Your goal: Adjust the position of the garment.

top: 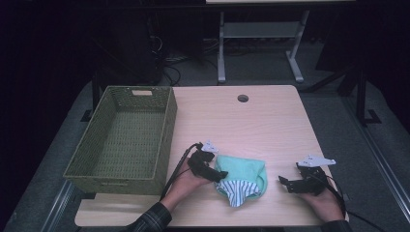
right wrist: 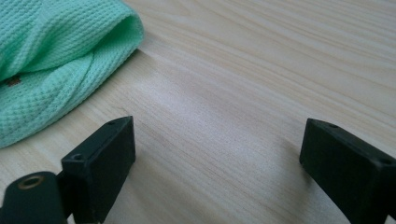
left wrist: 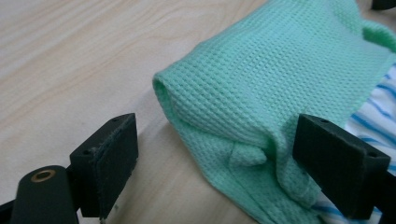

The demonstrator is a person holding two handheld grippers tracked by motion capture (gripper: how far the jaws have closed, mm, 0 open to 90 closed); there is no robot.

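A folded mint-green waffle cloth [top: 241, 169] lies on the wooden table [top: 251, 121] near its front edge, with a white and blue striped cloth [top: 238, 189] tucked under its near side. My left gripper [top: 220, 175] sits at the green cloth's left edge. In the left gripper view its jaws stand wide around the folded edge of the green cloth [left wrist: 280, 79], and the striped cloth [left wrist: 378, 112] peeks out at the right; the left gripper [left wrist: 217, 140] is open. My right gripper [top: 283, 181] rests to the right of the cloths, open [right wrist: 217, 140] over bare wood, with the green cloth [right wrist: 51, 60] at upper left.
A green woven basket [top: 167, 125] stands on the table's left side with nothing visible inside. A round cable hole [top: 242, 98] is near the far edge. Desk legs and cables stand on the dark floor beyond.
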